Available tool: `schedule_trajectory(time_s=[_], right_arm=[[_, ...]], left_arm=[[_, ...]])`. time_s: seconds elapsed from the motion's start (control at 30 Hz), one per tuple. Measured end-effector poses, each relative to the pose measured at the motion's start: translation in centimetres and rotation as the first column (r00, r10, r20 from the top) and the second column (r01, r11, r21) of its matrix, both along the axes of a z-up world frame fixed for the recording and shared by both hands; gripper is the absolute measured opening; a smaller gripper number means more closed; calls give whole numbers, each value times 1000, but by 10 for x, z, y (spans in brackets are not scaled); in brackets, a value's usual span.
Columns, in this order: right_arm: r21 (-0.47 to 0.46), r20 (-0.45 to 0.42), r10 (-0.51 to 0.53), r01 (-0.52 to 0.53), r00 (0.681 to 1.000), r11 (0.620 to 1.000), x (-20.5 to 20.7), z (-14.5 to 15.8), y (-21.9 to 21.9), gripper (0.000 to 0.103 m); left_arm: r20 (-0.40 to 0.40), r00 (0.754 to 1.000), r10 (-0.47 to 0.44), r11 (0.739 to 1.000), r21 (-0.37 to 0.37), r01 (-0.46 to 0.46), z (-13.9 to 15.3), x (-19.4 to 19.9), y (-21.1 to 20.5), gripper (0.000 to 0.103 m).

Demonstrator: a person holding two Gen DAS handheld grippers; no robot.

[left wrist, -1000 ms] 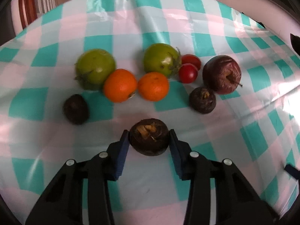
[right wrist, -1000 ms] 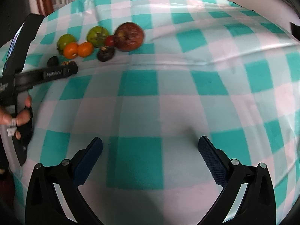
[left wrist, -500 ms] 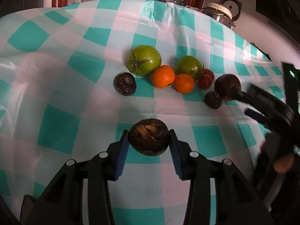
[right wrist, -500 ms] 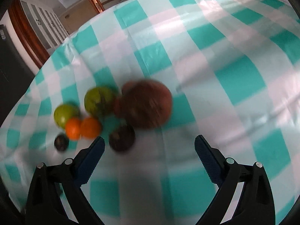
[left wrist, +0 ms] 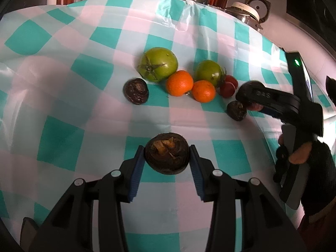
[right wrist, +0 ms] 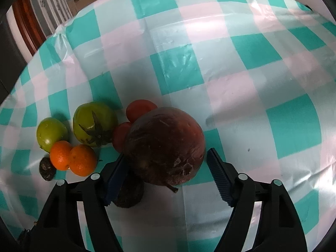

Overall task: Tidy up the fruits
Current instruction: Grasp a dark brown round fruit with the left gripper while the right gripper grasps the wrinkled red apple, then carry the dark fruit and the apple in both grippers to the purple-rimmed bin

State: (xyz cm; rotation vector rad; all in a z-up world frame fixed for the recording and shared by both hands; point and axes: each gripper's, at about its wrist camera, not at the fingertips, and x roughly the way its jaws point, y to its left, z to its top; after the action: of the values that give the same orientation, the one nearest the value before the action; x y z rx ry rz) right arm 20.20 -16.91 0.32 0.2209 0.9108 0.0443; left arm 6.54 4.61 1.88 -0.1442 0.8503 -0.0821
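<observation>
My left gripper [left wrist: 167, 157] is shut on a dark brown round fruit [left wrist: 167, 154], held above the checked cloth, nearer than the fruit group. My right gripper [right wrist: 166, 163] straddles a big dark red apple [right wrist: 166, 145]. Its jaws are closing; the left pad is at the apple's skin and a small gap shows at the right pad. Beside the apple lie two red tomatoes [right wrist: 140, 109], two green tomatoes [left wrist: 157, 64], two oranges [left wrist: 179, 83] and two more dark brown fruits [left wrist: 136, 91], one [right wrist: 130, 195] under my right gripper's left finger.
A teal, pink and white checked plastic cloth [left wrist: 84, 42] covers the table. A person's hand [left wrist: 298, 155] holds the right gripper at the right of the left wrist view. A metal pot [left wrist: 245, 12] stands beyond the table's far edge.
The right gripper swept across the table to the fruit group and narrowed its jaws around the apple. The left gripper drew back from the group, still shut on the dark fruit.
</observation>
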Motion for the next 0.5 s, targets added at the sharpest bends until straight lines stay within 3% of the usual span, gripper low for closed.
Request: schedule_trajectory(time_s=[0.13,0.17,0.27,0.5], right_arm=[[-25,3,-14,14,1000,1000,8,-2,2,74],[-22,9,-12,13,1000,1000,9,-1,1,67],[1,24,-15,15,1000,1000,8,0,5,65],[95,51,-52,47,997,994,-58,-1,-18,65]], left_arm=[[-6,1000,-7,1000,9,7,-3,2,-2,43],[-7,1000,-8,1000,8,8,-4,2,-2,43],[-6,1000,-14,1000,11,14,-5,3,-2,43],[-13,999,-51,999,5,51,-8,5,-9,43]])
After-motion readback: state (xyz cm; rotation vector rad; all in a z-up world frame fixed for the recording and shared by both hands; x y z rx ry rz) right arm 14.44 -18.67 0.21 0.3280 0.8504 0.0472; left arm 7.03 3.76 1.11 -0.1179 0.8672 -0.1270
